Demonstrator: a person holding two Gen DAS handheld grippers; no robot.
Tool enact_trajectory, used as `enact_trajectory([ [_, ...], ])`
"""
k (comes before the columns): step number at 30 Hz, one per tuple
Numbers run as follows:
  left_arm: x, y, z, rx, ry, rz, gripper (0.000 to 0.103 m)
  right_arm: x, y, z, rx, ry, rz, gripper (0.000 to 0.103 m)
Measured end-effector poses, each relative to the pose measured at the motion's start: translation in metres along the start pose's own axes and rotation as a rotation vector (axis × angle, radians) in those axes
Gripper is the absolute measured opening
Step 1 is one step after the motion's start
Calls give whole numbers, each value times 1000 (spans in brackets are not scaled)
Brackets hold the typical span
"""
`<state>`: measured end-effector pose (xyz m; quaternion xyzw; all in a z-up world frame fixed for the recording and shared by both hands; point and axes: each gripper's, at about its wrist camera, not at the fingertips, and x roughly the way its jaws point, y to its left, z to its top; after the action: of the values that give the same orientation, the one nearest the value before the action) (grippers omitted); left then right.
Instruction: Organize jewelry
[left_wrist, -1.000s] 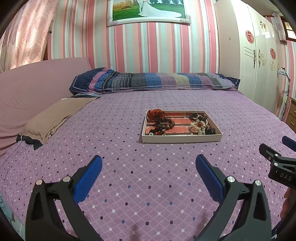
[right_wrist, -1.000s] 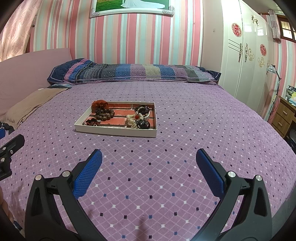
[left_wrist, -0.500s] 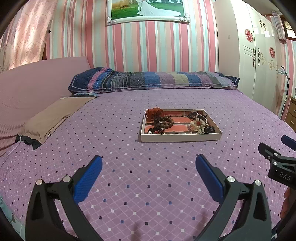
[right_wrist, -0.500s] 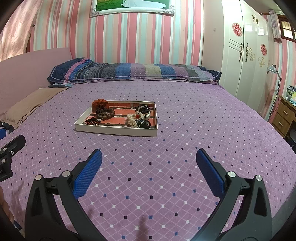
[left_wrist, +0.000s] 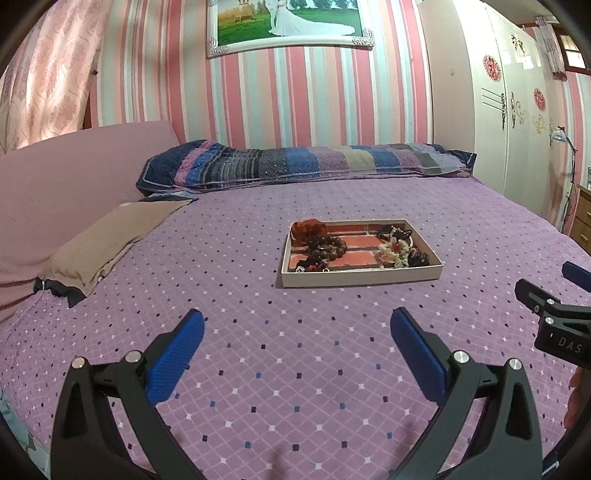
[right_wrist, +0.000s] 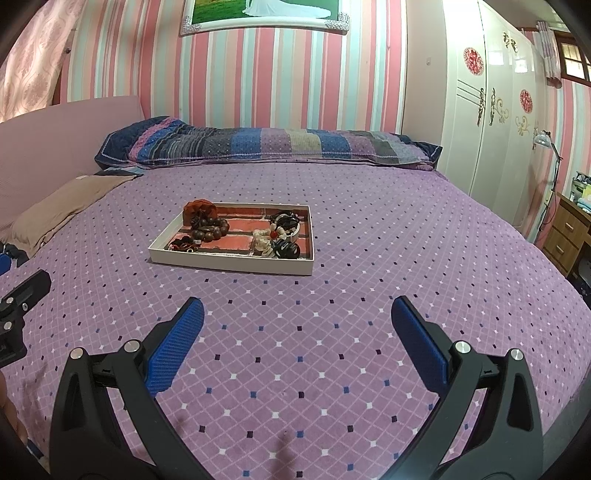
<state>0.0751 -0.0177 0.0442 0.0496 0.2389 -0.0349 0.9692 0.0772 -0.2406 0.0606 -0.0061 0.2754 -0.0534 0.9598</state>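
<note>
A shallow white tray (left_wrist: 360, 279) (right_wrist: 229, 261) with a brick-pattern floor lies on the purple bed. It holds a brown bead bracelet (left_wrist: 328, 248) (right_wrist: 210, 229), an orange-red piece (left_wrist: 308, 228) (right_wrist: 199, 209), a cream flower piece (left_wrist: 394, 253) (right_wrist: 266, 238), black hair ties (left_wrist: 395, 232) (right_wrist: 284, 218) and a black item (right_wrist: 284, 249). My left gripper (left_wrist: 297, 332) hangs open above the bedspread, well short of the tray. My right gripper (right_wrist: 297, 321) is open too, nearer than the tray and to its right. Both hold nothing.
A striped bolster pillow (left_wrist: 306, 162) lies along the striped wall. A brown cushion (left_wrist: 107, 240) rests at the left by the pink headboard (left_wrist: 55, 177). A white wardrobe (right_wrist: 487, 110) and a wooden drawer unit (right_wrist: 569, 236) stand to the right of the bed.
Both views tilted slightly; the tray sits a little higher in the left wrist frame and a touch nearer in the right. Both grippers stayed open.
</note>
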Motion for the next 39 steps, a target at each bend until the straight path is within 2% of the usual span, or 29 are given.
enact_trajectory([
  [31, -3, 2, 4, -9, 5, 2, 99, -1, 0, 0, -2, 0, -1, 99],
  [39, -1, 3, 3, -8, 11, -29, 98, -2, 1, 0, 0, 1, -3, 99],
])
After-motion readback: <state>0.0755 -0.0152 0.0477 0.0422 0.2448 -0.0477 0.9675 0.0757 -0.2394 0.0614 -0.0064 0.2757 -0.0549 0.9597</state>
